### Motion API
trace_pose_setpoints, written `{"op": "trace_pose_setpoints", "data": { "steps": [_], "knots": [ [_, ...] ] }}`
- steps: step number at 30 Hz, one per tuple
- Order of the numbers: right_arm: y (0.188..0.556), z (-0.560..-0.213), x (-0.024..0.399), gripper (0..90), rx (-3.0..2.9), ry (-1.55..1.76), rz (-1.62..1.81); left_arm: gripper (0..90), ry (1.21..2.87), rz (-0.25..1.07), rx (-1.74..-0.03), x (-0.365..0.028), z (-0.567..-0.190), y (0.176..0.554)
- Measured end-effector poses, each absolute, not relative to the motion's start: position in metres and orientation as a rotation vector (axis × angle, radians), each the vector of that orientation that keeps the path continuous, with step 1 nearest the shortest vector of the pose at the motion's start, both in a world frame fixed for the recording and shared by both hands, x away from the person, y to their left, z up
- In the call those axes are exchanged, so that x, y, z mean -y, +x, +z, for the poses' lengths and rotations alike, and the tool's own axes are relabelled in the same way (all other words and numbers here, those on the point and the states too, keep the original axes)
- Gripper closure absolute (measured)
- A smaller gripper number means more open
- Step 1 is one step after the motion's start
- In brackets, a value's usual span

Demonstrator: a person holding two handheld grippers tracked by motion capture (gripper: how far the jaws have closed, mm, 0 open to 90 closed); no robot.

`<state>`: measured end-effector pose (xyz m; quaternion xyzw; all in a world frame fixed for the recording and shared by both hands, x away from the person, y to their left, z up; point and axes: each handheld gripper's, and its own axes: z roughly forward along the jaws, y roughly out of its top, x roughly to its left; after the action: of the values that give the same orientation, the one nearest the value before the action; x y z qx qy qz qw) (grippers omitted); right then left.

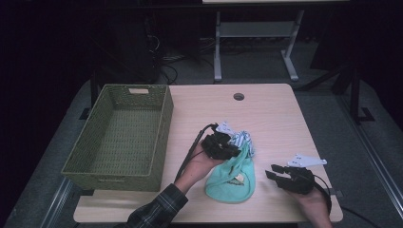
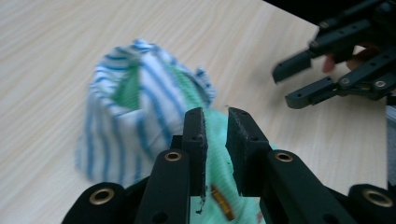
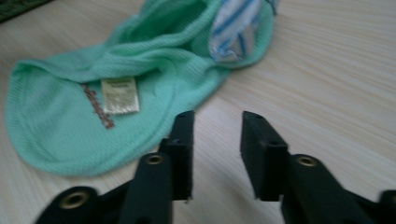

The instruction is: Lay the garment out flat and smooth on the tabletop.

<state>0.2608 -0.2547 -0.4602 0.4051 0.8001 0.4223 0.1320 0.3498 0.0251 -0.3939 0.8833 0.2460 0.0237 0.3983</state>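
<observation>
A mint-green knitted garment [image 1: 230,183] with a small sewn label lies on the wooden table [image 1: 271,114], and a blue-and-white striped cloth [image 1: 242,139] is bunched at its far end. My left gripper [image 1: 234,148] hovers over that bunch. In the left gripper view its jaws [image 2: 215,116] stand a narrow gap apart with no cloth pinched, the striped cloth [image 2: 130,116] just beyond them. My right gripper [image 1: 272,171] sits right of the garment, open over bare wood [image 3: 217,119], with the green garment [image 3: 70,121] to its left.
A green woven basket [image 1: 161,128] stands on the left of the table with nothing in it. A round cable hole [image 1: 238,96] sits near the far edge. A second table's legs stand on the floor beyond. The right gripper [image 2: 286,85] appears in the left gripper view.
</observation>
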Motion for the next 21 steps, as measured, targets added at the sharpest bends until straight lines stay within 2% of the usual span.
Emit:
{"op": "trace_pose_setpoints", "data": {
  "steps": [4, 8, 13, 21],
  "knots": [
    [0.267, -0.462, 0.24, 80.9, -2.371, 1.128, 1.263, 72.1, 2.226, 0.084, -0.645, -0.032, -0.392, 0.357],
    [0.272, -0.465, 0.227, 89.3, -2.416, 1.079, 1.275, 65.4, 2.238, 0.103, -0.654, -0.035, -0.393, 0.363],
    [0.279, -0.471, 0.214, 89.7, -2.469, 1.064, 1.272, 53.2, 2.215, 0.112, -0.692, -0.036, -0.396, 0.368],
    [0.281, -0.476, 0.205, 89.9, -2.506, 1.069, 1.235, 47.0, 2.233, 0.128, -0.687, -0.036, -0.396, 0.375]
  ]
}}
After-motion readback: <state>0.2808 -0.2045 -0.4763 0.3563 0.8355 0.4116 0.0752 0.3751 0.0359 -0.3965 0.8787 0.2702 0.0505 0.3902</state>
